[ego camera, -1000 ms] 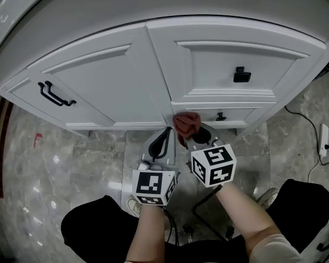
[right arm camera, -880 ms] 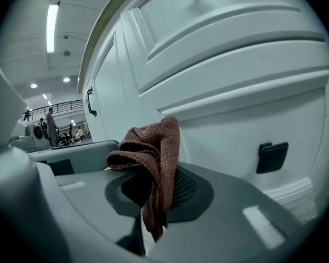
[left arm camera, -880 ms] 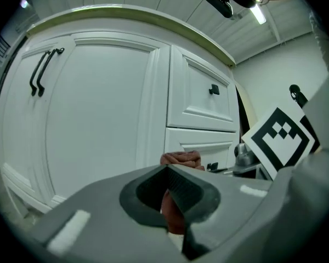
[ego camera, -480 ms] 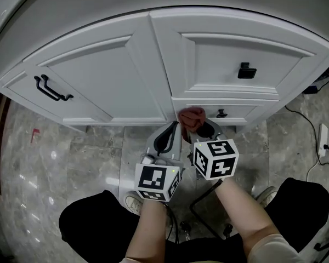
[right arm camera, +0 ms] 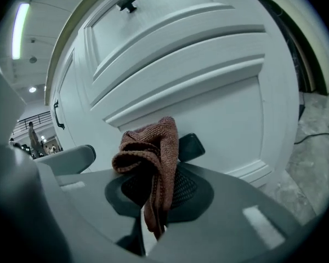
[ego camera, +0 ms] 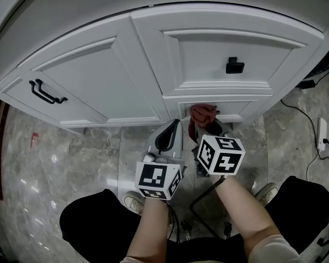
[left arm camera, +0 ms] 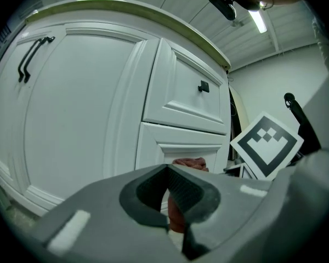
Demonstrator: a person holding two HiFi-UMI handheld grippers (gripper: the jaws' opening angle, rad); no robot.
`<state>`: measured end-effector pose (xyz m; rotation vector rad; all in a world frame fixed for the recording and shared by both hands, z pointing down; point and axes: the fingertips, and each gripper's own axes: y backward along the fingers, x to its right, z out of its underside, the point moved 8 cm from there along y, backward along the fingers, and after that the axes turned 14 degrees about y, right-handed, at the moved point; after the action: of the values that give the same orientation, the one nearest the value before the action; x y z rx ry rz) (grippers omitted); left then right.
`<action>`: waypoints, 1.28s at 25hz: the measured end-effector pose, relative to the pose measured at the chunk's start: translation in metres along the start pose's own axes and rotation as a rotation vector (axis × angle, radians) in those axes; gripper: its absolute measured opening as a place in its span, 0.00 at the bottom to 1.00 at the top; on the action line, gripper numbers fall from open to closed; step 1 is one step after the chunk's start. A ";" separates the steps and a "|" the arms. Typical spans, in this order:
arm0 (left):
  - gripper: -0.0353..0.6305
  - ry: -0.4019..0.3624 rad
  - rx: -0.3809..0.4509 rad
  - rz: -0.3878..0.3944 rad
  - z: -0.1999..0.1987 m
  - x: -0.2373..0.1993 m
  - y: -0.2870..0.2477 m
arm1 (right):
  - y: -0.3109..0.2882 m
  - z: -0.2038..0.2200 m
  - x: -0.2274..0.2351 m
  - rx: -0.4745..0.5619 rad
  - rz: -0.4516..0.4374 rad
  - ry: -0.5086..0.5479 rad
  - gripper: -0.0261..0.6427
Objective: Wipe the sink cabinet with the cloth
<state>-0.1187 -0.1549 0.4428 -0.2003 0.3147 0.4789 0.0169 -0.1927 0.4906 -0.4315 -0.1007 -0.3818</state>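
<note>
One shift noted: cloth (ego camera: 202, 114) has slid rightward along the lower drawer front (ego camera: 238, 107) and now sits close to its small dark knob (right arm camera: 191, 145). Judged: wipe stroke under way, with much of the sink cabinet (ego camera: 98, 75) probably left to do. Right gripper (ego camera: 204, 128) jaws clamped on cloth, bunch against panel. Left gripper (ego camera: 171, 129) jaws together, nothing between, idle alongside. Cloth rust-brown, waffle-knit, crumpled. Cabinet glossy white, raised-panel fronts, curved face.

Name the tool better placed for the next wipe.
Right. The right tool is shut on the cloth, close to the lower drawer front; the left tool is shut, empty, beside it.
</note>
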 end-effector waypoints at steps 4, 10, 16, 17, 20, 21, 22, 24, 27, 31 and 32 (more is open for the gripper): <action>0.05 -0.001 -0.006 0.022 0.003 0.011 -0.006 | 0.007 0.004 0.012 -0.020 0.000 -0.050 0.16; 0.05 0.028 0.000 0.051 0.007 0.025 -0.017 | 0.028 -0.003 0.018 0.030 0.004 0.034 0.16; 0.05 0.042 -0.004 0.069 0.011 0.036 -0.024 | 0.046 -0.010 0.030 0.082 0.054 0.052 0.16; 0.05 0.045 -0.004 0.072 0.012 0.038 -0.025 | 0.048 -0.011 0.033 0.089 0.068 0.048 0.16; 0.05 0.041 -0.013 0.083 0.015 0.042 -0.028 | 0.049 -0.012 0.042 0.090 0.079 0.036 0.16; 0.05 0.040 -0.017 0.086 0.017 0.043 -0.029 | 0.049 -0.011 0.043 0.087 0.076 0.036 0.16; 0.05 0.038 -0.021 0.088 0.018 0.044 -0.029 | 0.049 -0.011 0.045 0.086 0.080 0.036 0.16; 0.05 0.032 -0.028 0.088 0.018 0.046 -0.030 | 0.049 -0.009 0.051 0.083 0.107 0.020 0.16; 0.05 0.029 -0.033 0.085 0.019 0.044 -0.031 | 0.044 -0.010 0.065 0.073 0.119 -0.014 0.16; 0.05 0.027 -0.048 0.081 0.024 0.042 -0.035 | 0.038 -0.011 0.069 0.080 0.104 -0.037 0.16; 0.05 0.028 -0.049 0.081 0.025 0.042 -0.036 | 0.038 -0.011 0.069 0.083 0.104 -0.036 0.16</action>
<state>-0.0597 -0.1617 0.4560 -0.2428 0.3399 0.5643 0.0958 -0.1887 0.4783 -0.3601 -0.1286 -0.2666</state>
